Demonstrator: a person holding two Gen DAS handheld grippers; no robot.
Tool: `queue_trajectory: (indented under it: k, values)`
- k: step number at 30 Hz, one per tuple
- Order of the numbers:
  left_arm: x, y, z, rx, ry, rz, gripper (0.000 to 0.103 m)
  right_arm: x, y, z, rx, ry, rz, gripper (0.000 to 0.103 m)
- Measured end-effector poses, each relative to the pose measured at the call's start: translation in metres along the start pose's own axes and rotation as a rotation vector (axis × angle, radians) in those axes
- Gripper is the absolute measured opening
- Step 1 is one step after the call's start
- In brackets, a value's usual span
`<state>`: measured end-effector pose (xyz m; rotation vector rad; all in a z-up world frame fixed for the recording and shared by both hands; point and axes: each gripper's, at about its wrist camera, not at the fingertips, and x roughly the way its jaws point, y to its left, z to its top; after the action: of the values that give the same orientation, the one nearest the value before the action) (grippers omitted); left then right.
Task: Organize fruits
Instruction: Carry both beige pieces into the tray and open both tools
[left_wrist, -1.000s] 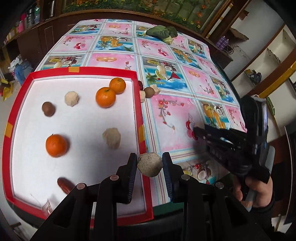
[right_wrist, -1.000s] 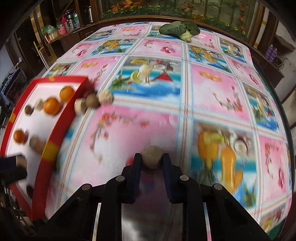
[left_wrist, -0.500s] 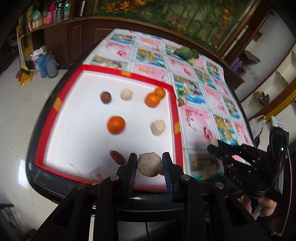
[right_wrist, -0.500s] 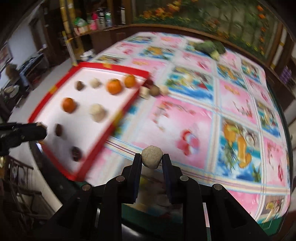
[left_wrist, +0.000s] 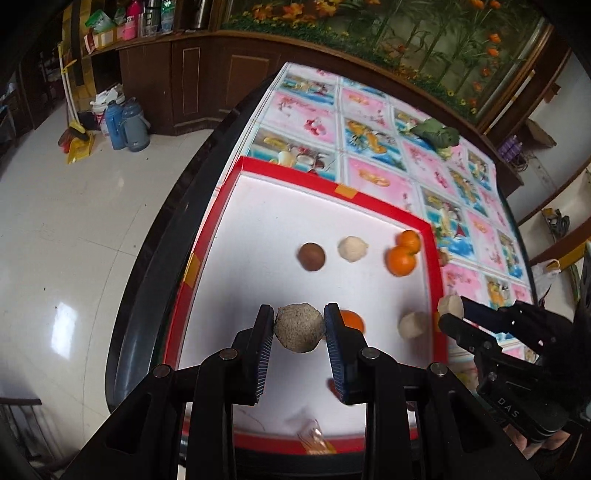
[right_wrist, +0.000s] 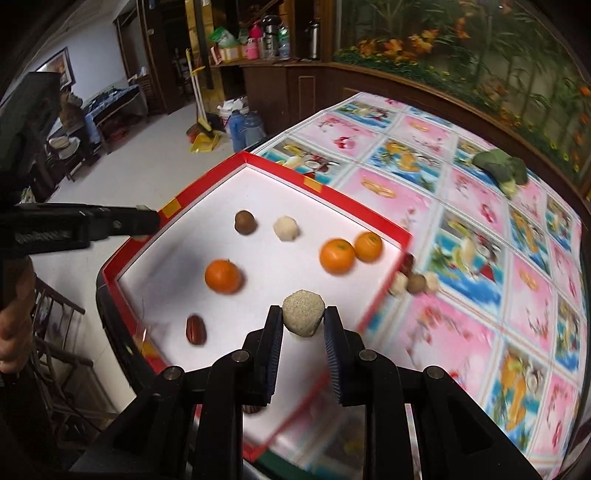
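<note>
1. The left gripper (left_wrist: 299, 330) is clamped on a speckled grey-brown fruit (left_wrist: 299, 326), its blue ribbed pads pressing both sides; the fruit hangs above the near part of the tray.
2. The right gripper (right_wrist: 303, 319) is clamped on a paler speckled fruit (right_wrist: 303, 312), also held in the air above the tray's white floor, near its right rim.
3. In the left wrist view the right gripper comes in from the right edge, its tip with the pale fruit just over the tray's right rim.
4. The red-rimmed tray (right_wrist: 369, 216) sits at the left end of the worktop (right_wrist: 480, 332), which is covered with a pink and blue fruit-print cloth.
5. On the tray's near floor lies a dark red oblong fruit (right_wrist: 195, 329); a lone orange (right_wrist: 223, 276) lies a little further in.
6. A cream lumpy fruit (left_wrist: 413, 325) lies close to the right rim, seen in the left wrist view.
7. Further back, two oranges (right_wrist: 351, 251) touch each other near the tray's far right corner.
8. To their left a cream ball (right_wrist: 285, 228) and a brown round fruit (right_wrist: 244, 222) lie side by side, apart.
9. Outside the tray, against its right rim, a few small fruits (right_wrist: 413, 282) cluster on the cloth; they are blurred.
10. A green leafy bundle (right_wrist: 498, 170) lies at the far end of the worktop.
</note>
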<state>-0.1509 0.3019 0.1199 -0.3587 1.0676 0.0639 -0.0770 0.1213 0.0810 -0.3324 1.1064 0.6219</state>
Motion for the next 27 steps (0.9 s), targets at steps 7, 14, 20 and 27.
queue_trajectory:
  k: [7, 14, 20, 27]
  values:
    - [0.048, 0.009, 0.015, 0.007, 0.07, 0.015, 0.027, 0.056, 0.007, 0.028, -0.005, 0.093, 0.051, 0.022]
    - [0.075, 0.018, 0.026, 0.009, 0.093, 0.037, 0.027, 0.086, 0.007, 0.036, -0.009, 0.135, 0.069, 0.022]
    - [0.086, 0.018, 0.026, 0.006, 0.072, 0.04, 0.029, 0.097, 0.007, 0.036, -0.01, 0.152, 0.088, 0.023]
    - [0.07, 0.02, 0.023, -0.025, 0.046, 0.034, 0.034, 0.069, 0.004, 0.037, 0.003, 0.08, 0.123, 0.026]
